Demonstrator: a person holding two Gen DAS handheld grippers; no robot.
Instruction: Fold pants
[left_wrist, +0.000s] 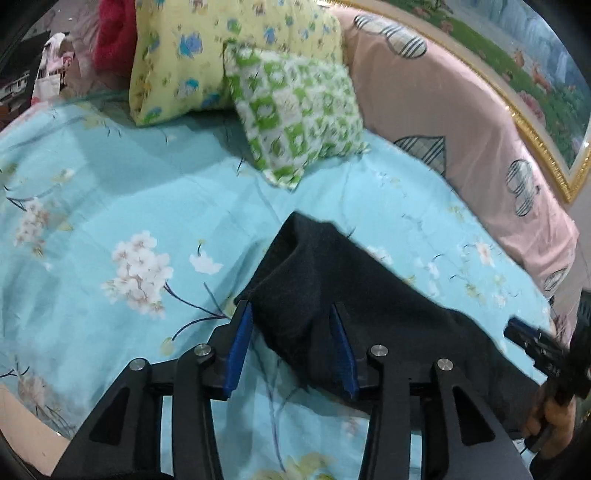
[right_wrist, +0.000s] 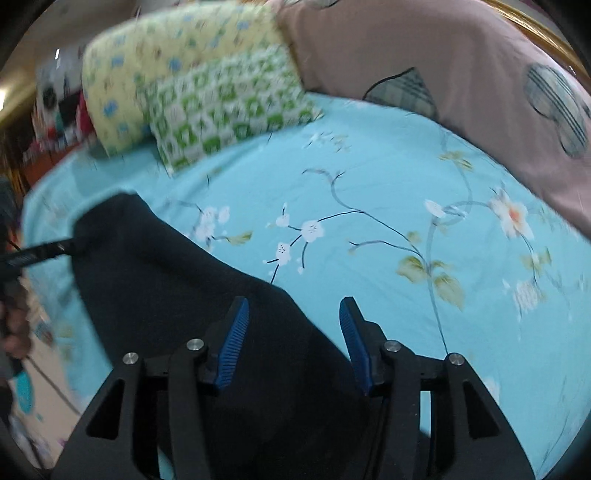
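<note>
Left claw (left_wrist: 291, 314) agape around black pants (left_wrist: 314, 280) edge

Black pants (right_wrist: 155, 280) between parted jaws

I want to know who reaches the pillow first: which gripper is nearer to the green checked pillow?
Probably left. The left gripper sits over the pants, pillow straight ahead; the right gripper sees it further off to its left.

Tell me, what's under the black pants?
The black pants lie on the blue flowered bedsheet, which shows all around them. Whatever is directly beneath the cloth is covered, so nothing more can be told.
</note>
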